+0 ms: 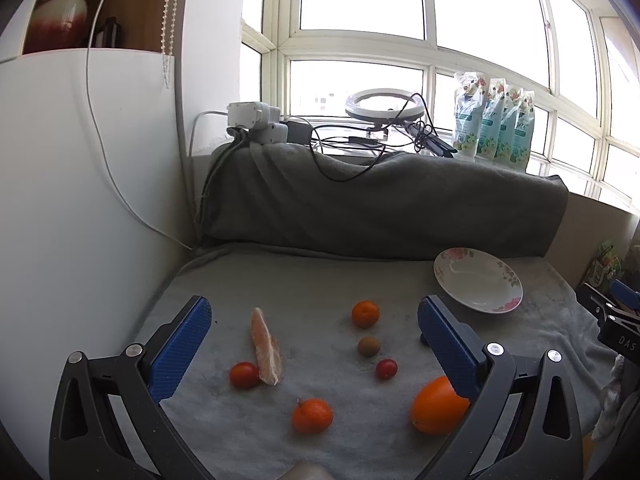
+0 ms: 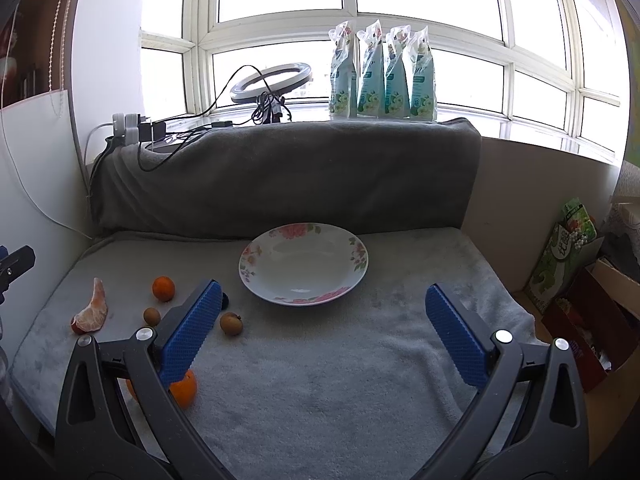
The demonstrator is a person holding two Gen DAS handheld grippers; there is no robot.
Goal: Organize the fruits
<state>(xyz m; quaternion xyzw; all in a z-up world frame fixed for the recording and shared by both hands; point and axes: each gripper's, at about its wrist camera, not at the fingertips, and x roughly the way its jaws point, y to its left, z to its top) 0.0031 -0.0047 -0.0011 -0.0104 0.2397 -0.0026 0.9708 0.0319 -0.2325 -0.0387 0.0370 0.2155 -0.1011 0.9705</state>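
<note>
Grey-blanketed surface [image 2: 340, 380] below a bright window: empty plate [image 2: 303, 263] near back edge, fruit scattered toward left edge. Left gripper [image 1: 314, 348] and right gripper [image 2: 322, 338] both empty, jaws wide apart. Best to start with large orange [image 1: 436, 406] (nearest front edge), centring jaws before closing.

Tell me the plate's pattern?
White plate with pink flowers and green leaves round the rim; clearest in the right wrist view.

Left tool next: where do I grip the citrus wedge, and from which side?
Grip the wedge across its narrow width at mid-length, coming from above. It lies flat and elongated on the cloth, and a tomato touches its near end, so stay clear of that end.
</note>
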